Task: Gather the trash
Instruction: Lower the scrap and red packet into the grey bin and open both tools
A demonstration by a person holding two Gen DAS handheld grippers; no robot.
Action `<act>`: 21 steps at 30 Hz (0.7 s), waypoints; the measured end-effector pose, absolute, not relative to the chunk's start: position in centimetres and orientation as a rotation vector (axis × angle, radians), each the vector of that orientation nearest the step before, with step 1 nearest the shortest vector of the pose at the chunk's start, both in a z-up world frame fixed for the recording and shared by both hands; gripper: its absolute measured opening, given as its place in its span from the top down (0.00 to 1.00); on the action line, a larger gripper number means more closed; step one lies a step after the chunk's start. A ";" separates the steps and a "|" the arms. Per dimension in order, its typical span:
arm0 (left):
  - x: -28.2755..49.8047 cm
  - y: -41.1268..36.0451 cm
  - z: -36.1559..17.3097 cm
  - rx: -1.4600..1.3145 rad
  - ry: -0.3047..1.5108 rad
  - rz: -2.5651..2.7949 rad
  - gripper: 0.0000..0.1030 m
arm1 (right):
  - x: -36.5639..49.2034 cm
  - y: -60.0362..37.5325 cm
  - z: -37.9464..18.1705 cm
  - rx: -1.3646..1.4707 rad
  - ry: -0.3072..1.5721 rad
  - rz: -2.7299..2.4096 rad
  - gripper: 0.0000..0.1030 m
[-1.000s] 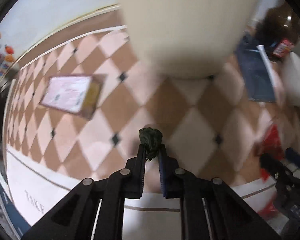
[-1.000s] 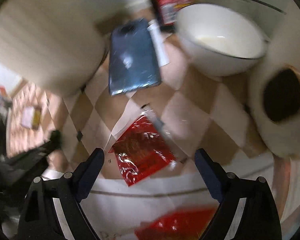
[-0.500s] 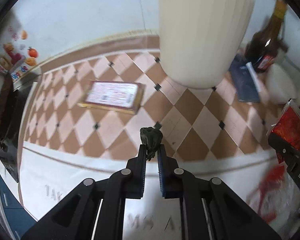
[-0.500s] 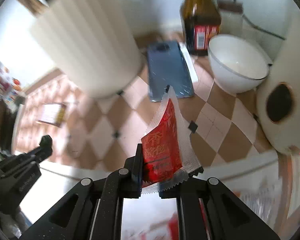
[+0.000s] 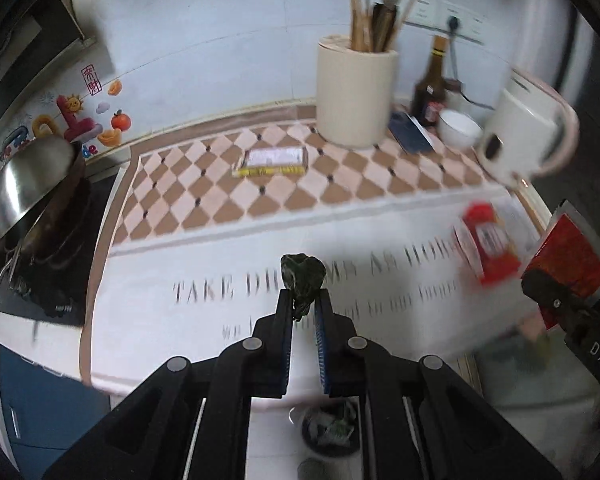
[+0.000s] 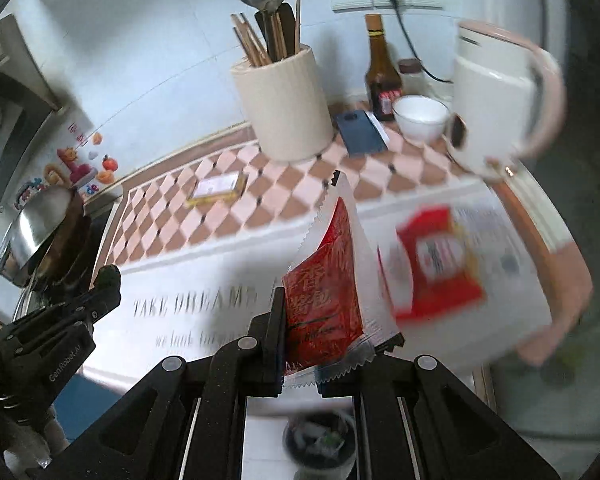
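My left gripper (image 5: 303, 308) is shut on a small dark green crumpled scrap (image 5: 302, 274), held above the white lettered part of the counter mat (image 5: 380, 280). My right gripper (image 6: 324, 320) is shut on a red sauce packet (image 6: 324, 292) with a clear serrated edge; the same packet (image 5: 568, 264) shows at the right edge of the left wrist view. A second red packet (image 6: 436, 264) lies on the mat to the right. Down on the floor, between the fingers, stands a small dark bin (image 6: 320, 440) with trash in it, also seen as the bin (image 5: 330, 428) in the left wrist view.
At the back of the checkered mat (image 6: 236, 208) stand a cream utensil holder (image 6: 284, 104), a brown bottle (image 6: 380, 72), a white bowl (image 6: 420, 116), a blue phone (image 6: 360, 132) and a white kettle (image 6: 496, 100). A flat yellow-edged box (image 6: 216, 188) lies mid-mat. A steel pot (image 5: 28, 184) sits left.
The right gripper closed on the red packet and lifted it off the mat. Both grippers pulled back and up from the counter; the floor bin has come into view.
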State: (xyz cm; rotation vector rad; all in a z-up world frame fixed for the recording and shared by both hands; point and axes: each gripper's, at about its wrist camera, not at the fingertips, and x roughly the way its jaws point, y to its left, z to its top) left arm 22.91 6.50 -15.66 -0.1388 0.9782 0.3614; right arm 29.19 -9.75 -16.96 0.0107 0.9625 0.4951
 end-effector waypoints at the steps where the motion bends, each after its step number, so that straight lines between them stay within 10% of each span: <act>1: 21.7 6.1 -15.8 -0.137 0.985 0.353 0.92 | 27.7 -10.2 -17.1 0.019 0.968 0.489 0.89; 11: 15.1 4.1 -23.7 -0.235 1.166 0.310 0.92 | 16.0 -14.3 -23.7 0.044 1.117 0.468 0.89; 21: 12.8 6.4 -53.4 -0.631 1.544 0.285 0.92 | 14.0 -18.4 -49.5 0.252 1.453 0.483 0.89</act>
